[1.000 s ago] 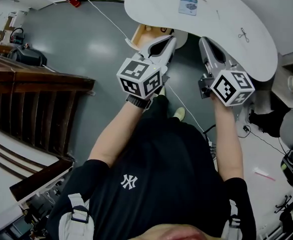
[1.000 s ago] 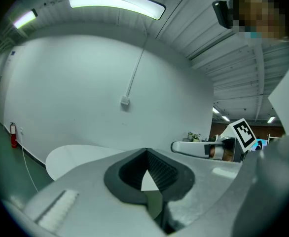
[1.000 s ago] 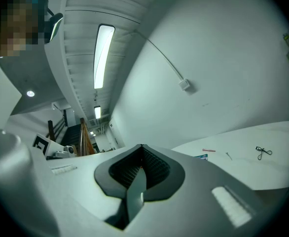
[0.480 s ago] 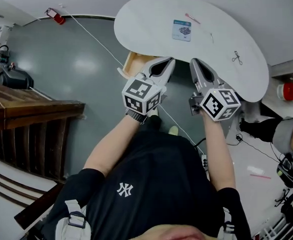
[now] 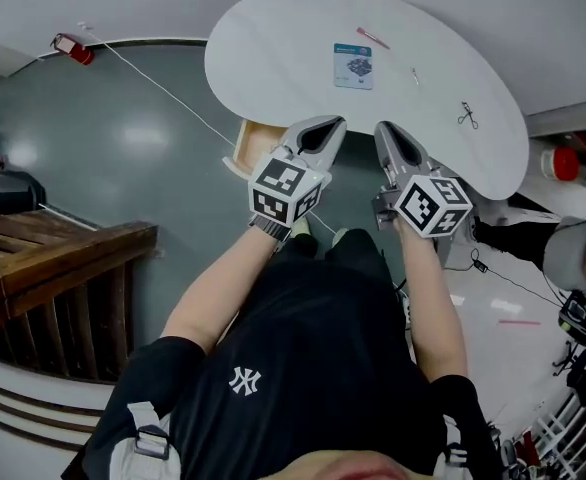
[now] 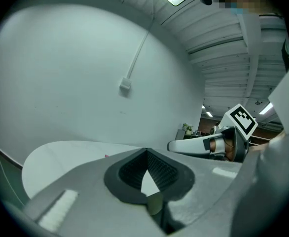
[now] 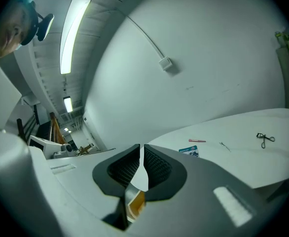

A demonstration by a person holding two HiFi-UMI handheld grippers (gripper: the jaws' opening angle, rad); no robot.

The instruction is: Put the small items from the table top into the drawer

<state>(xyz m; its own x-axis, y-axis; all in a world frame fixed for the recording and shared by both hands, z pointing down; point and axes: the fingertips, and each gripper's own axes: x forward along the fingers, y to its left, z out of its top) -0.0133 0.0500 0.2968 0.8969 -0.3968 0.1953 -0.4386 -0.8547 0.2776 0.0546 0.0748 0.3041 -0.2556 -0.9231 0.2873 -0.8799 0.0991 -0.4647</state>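
Forward, both arms outstretched; left tool (image 5: 331,125) and right tool (image 5: 383,130) empty, jaws together, near table (image 5: 283,48).

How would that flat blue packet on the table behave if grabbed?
The blue packet lies flat on the table, so jaws would probably struggle to get under its edge. It looks thin, so likely light and a bit bendy. On that smooth top it may slide when pushed.

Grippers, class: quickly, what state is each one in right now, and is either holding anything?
Left gripper: shut, jaw tips touching, holding nothing.
Right gripper: shut but for a thin slit between the jaws, holding nothing.
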